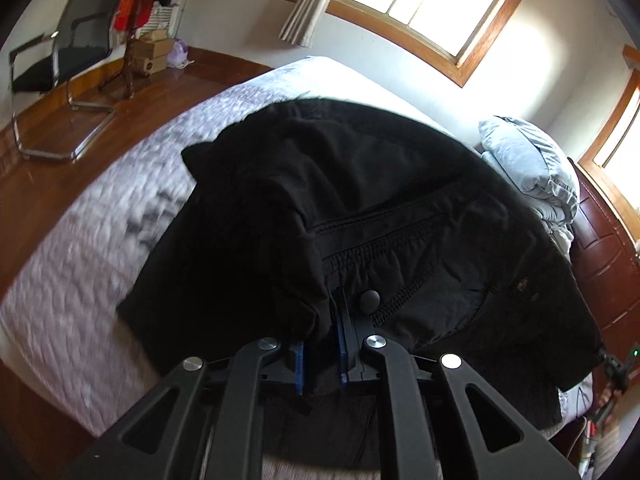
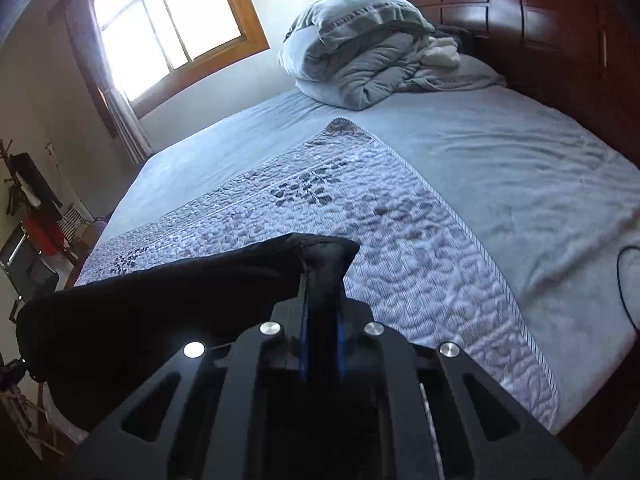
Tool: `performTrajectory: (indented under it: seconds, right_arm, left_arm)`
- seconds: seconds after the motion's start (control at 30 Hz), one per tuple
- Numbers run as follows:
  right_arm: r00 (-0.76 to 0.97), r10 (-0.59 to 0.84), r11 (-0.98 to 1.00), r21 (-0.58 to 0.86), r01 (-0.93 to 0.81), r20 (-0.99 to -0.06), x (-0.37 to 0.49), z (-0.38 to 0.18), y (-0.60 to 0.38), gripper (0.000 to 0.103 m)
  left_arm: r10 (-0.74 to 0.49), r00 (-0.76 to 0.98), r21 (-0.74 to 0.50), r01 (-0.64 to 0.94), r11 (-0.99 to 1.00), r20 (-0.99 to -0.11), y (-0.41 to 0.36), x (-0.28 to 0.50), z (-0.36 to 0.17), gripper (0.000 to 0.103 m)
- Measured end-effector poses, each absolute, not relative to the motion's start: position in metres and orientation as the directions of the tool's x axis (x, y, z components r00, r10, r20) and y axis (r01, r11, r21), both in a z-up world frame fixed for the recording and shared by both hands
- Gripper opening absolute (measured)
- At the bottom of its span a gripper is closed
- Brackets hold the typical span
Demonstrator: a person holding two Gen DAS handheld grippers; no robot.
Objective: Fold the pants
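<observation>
Black pants (image 1: 380, 208) hang spread between my two grippers above the bed, waistband and button toward the left wrist camera. My left gripper (image 1: 322, 320) is shut on the waistband edge beside the button. In the right wrist view, my right gripper (image 2: 320, 280) is shut on another corner of the pants (image 2: 160, 304), which stretch off to the left, lifted over the quilt. The lower part of the pants is hidden behind both gripper bodies.
A bed with a grey patterned quilt (image 2: 360, 216) and a blue sheet (image 2: 520, 168). A bundled grey duvet (image 2: 360, 52) lies by the dark wooden headboard (image 2: 540, 20). A black chair (image 1: 72, 52) and a coat rack (image 1: 136, 20) stand on the wooden floor.
</observation>
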State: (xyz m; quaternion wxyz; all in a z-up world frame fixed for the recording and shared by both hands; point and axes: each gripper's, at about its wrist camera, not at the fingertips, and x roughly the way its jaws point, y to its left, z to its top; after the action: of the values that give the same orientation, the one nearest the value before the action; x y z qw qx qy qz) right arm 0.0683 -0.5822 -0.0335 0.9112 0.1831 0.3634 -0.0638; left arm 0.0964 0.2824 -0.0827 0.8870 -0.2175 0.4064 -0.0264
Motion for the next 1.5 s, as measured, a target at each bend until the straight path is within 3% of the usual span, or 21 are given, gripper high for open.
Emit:
performTrajectory:
  seconds: [0.23, 0.3, 0.33, 0.4, 0.43, 0.5, 0.63, 0.77, 0.9, 1.0, 1.17, 1.3, 1.33, 1.37, 1.4, 1.5]
  right_arm:
    - [0.641, 0.008, 0.898, 0.288, 0.333, -0.768, 0.001, -0.084, -0.572, 0.009]
    - [0.598, -0.001, 0.902, 0.258, 0.347, -0.801, -0.011, -0.100, -0.565, 0.010]
    - [0.582, -0.008, 0.904, 0.243, 0.352, -0.813, -0.016, -0.106, -0.562, 0.017]
    - [0.550, -0.021, 0.905, 0.218, 0.366, -0.835, -0.023, -0.116, -0.557, 0.027]
    - [0.537, -0.027, 0.903, 0.210, 0.376, -0.843, -0.026, -0.117, -0.556, 0.046]
    - [0.528, -0.039, 0.902, 0.197, 0.384, -0.848, -0.034, -0.118, -0.554, 0.067]
    - [0.511, -0.059, 0.918, 0.155, 0.366, -0.857, -0.040, -0.111, -0.545, 0.067]
    - [0.522, -0.066, 0.915, 0.157, 0.372, -0.851, -0.043, -0.101, -0.542, 0.069]
    - [0.525, -0.084, 0.916, 0.142, 0.375, -0.847, -0.047, -0.093, -0.539, 0.069]
    - [0.530, -0.088, 0.913, 0.144, 0.381, -0.844, -0.054, -0.088, -0.536, 0.069]
    - [0.546, -0.102, 0.922, 0.127, 0.365, -0.831, -0.062, -0.076, -0.530, 0.069]
    - [0.565, -0.105, 0.922, 0.133, 0.365, -0.818, -0.067, -0.070, -0.528, 0.072]
    - [0.575, -0.103, 0.920, 0.142, 0.366, -0.812, -0.068, -0.069, -0.528, 0.073]
    - [0.582, -0.100, 0.918, 0.150, 0.366, -0.807, -0.068, -0.067, -0.528, 0.073]
    - [0.589, -0.099, 0.917, 0.156, 0.366, -0.802, -0.068, -0.065, -0.527, 0.074]
    - [0.599, -0.098, 0.917, 0.162, 0.365, -0.795, -0.065, -0.062, -0.527, 0.075]
  left_arm:
    - [-0.214, 0.650, -0.415, -0.171, 0.894, -0.729, 0.286, 0.060, -0.120, 0.019]
    - [-0.194, 0.660, -0.420, -0.202, 0.885, -0.726, 0.289, 0.048, -0.121, 0.030]
    - [-0.177, 0.669, -0.423, -0.225, 0.878, -0.722, 0.291, 0.041, -0.120, 0.036]
    - [-0.134, 0.667, -0.411, -0.277, 0.868, -0.733, 0.295, 0.027, -0.118, 0.074]
    - [-0.110, 0.674, -0.407, -0.300, 0.863, -0.730, 0.297, 0.018, -0.115, 0.075]
    - [-0.120, 0.688, -0.434, -0.304, 0.848, -0.716, 0.298, 0.002, -0.109, 0.080]
    - [-0.144, 0.710, -0.488, -0.308, 0.817, -0.689, 0.295, -0.016, -0.091, 0.082]
    - [-0.180, 0.759, -0.546, -0.261, 0.796, -0.626, 0.278, -0.010, -0.060, 0.097]
    - [-0.260, 0.775, -0.647, -0.238, 0.725, -0.576, 0.275, 0.028, -0.036, 0.098]
    - [-0.271, 0.731, -0.673, -0.331, 0.662, -0.627, 0.281, 0.060, -0.037, 0.099]
    - [-0.346, 0.549, -0.639, -0.540, 0.548, -0.761, 0.315, 0.111, -0.093, 0.099]
    - [-0.509, 0.451, -0.651, -0.680, 0.337, -0.734, 0.337, 0.129, -0.156, 0.096]
    - [-0.533, 0.474, -0.672, -0.690, 0.269, -0.700, 0.338, 0.126, -0.165, 0.091]
    - [-0.553, 0.493, -0.687, -0.694, 0.215, -0.671, 0.339, 0.125, -0.173, 0.065]
    - [-0.575, 0.506, -0.704, -0.685, 0.184, -0.643, 0.338, 0.127, -0.179, 0.051]
    - [-0.546, 0.534, -0.739, -0.616, 0.273, -0.646, 0.332, 0.134, -0.165, 0.038]
